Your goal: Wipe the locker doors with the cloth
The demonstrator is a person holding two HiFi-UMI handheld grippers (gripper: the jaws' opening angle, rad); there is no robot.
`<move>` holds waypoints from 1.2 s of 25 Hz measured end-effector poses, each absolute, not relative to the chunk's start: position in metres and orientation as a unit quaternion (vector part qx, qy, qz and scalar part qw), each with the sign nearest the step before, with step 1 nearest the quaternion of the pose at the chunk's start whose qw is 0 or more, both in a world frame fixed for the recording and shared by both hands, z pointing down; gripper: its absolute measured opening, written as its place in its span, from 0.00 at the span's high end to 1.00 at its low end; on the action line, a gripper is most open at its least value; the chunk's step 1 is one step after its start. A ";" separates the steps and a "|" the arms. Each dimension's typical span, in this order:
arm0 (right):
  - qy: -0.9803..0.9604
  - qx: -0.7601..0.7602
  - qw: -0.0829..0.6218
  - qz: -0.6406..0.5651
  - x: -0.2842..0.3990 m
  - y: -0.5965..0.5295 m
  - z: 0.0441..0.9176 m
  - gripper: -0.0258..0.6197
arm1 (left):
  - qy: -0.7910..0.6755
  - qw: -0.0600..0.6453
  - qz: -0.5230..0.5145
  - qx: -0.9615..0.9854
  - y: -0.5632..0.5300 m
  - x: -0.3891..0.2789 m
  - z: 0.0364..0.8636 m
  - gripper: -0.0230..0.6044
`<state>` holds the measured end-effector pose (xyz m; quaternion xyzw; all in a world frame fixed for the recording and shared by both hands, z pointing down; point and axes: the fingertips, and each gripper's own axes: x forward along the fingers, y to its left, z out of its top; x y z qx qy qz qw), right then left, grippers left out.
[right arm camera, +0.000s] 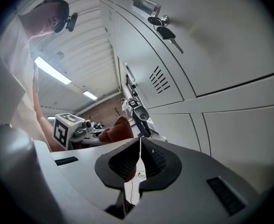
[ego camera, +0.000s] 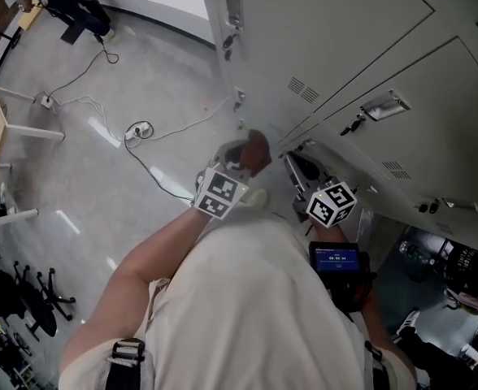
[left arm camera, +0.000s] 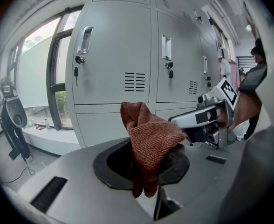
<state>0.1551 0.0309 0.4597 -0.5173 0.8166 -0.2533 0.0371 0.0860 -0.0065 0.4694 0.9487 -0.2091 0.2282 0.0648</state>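
Cloth up front, lockers waiting

The left gripper (left arm camera: 146, 169) pinches the rust-brown cloth (left arm camera: 151, 136), which bunches above its jaws, near the lower edge of the grey locker doors (ego camera: 336, 47). The right gripper (right arm camera: 139, 164) sits just beside it, jaws pressed together on nothing.

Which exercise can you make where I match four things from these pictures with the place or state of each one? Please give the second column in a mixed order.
Things:
1. rust-brown cloth
2. right gripper
3. keys
4. white cable

Places or states:
a. hangs from a locker lock
b. lies on the floor
c. clamped in the left gripper
d. jaws together, nothing between them

Pairs: 1-c, 2-d, 3-a, 4-b
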 end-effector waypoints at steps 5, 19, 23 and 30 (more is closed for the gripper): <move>0.796 -0.543 0.040 -0.265 0.169 0.036 0.464 0.93 | -0.172 0.065 0.235 0.954 -0.008 0.109 0.480 0.85; 0.711 -0.632 0.080 -0.297 0.198 0.074 0.494 0.93 | -0.094 0.048 0.296 0.949 -0.012 0.169 0.527 0.85; 0.683 -0.657 0.101 -0.304 0.203 0.095 0.502 0.93 | -0.094 -0.001 0.298 0.950 -0.018 0.194 0.524 0.85; 0.642 -0.689 0.112 -0.317 0.220 0.131 0.512 0.93 | -0.133 -0.066 0.296 0.943 -0.038 0.226 0.512 0.85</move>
